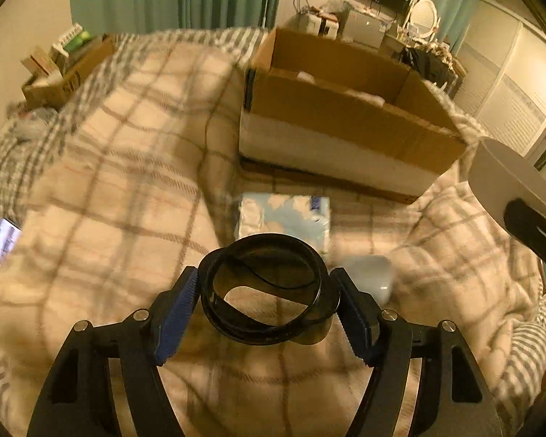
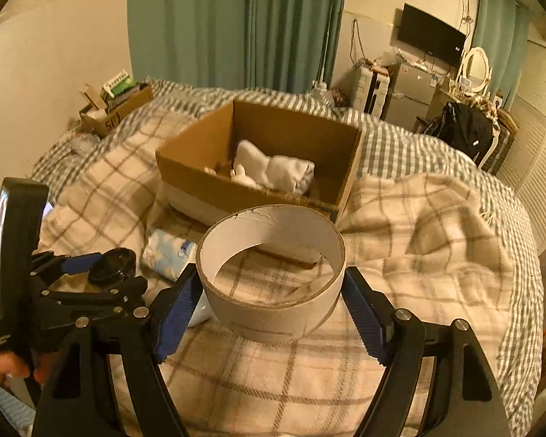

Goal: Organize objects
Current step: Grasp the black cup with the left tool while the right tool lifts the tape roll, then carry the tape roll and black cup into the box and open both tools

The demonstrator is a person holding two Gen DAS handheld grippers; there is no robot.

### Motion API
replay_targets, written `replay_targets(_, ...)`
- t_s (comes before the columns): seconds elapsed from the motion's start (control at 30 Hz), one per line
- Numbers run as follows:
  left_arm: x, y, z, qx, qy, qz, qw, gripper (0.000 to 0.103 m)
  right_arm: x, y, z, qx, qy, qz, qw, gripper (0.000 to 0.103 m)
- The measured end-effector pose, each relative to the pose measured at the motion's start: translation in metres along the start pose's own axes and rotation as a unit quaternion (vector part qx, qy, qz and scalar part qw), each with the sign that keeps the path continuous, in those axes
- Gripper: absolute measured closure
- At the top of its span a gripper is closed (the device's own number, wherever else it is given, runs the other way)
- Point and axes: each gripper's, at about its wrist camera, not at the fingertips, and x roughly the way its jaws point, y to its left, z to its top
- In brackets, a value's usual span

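Note:
My left gripper (image 1: 265, 302) is shut on a black tape roll (image 1: 269, 287) and holds it above the plaid blanket; it also shows in the right wrist view (image 2: 111, 271). My right gripper (image 2: 273, 291) is shut on a white cardboard ring (image 2: 273, 273), part of which shows in the left wrist view (image 1: 509, 178). An open cardboard box (image 2: 258, 167) sits on the bed ahead, also in the left wrist view (image 1: 345, 109), with white cloth (image 2: 273, 171) inside. A light blue tissue pack (image 1: 284, 218) lies in front of the box, also in the right wrist view (image 2: 167, 251).
A small white object (image 1: 367, 273) lies right of the tissue pack. A lit phone (image 1: 5, 240) lies on the blanket (image 1: 109, 182) at the left. A second box (image 2: 116, 109) with items stands at the bed's far left corner. Furniture and a TV (image 2: 433, 36) line the far wall.

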Motion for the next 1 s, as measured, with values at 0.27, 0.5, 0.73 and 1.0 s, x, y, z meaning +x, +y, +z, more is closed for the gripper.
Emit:
replay_targets(0.27, -0.074, -0.026, 0.054, 0.037, -0.087, -0.003, 0.9955, 0.029, -0.052, -0.015, 0.045, 0.013, -0.077, -0.009, 0.997, 0.026)
replay_targets(0.5, -0.102, -0.052, 0.133, 0.06, -0.155, -0.025, 0.9859, 0.029, -0.078, -0.04, 0.106, 0.032, -0.139, -0.026, 0.989, 0.026)
replay_targets(0.73, -0.079, -0.066, 0.188, 0.081, -0.183, -0.065, 0.9776, 0.029, -0.045, -0.067, 0.144, 0.053, -0.15, -0.003, 0.987, 0.026)
replay_targets(1.0, 0.002, -0.08, 0.194, 0.13, -0.157, -0.015, 0.9788, 0.029, 0.051, -0.078, 0.134, 0.065, -0.088, 0.007, 0.994, 0.026)
